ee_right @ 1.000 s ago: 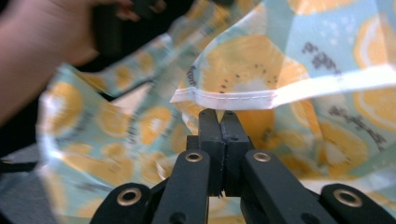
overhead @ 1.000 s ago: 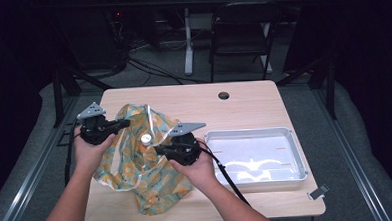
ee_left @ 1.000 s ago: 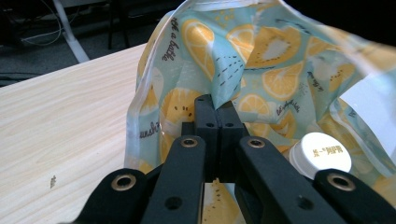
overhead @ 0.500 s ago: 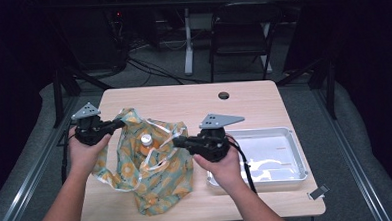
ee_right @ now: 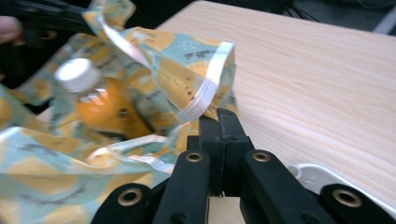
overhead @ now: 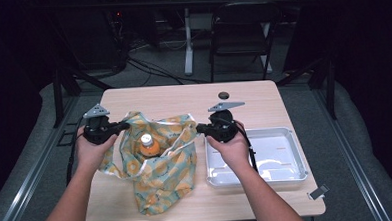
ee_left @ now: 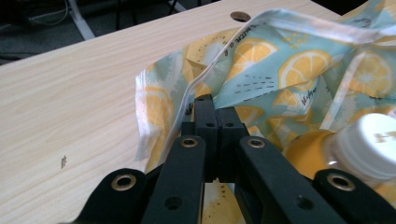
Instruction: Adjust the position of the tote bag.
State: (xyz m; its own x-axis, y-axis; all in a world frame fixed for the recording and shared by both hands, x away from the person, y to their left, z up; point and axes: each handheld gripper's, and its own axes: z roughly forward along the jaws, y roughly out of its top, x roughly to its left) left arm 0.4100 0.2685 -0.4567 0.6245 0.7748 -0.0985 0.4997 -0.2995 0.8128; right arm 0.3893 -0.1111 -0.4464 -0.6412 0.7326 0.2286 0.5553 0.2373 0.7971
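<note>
Two sets of tongs, left (overhead: 126,126) and right (overhead: 199,127), each clamped on opposite rims of a limp lemon-print bag (overhead: 161,167), spread it over the surface (overhead: 263,95); an orange bottle (overhead: 148,145) stands inside, likely weighing down the soft, easily slipping cloth.
</note>
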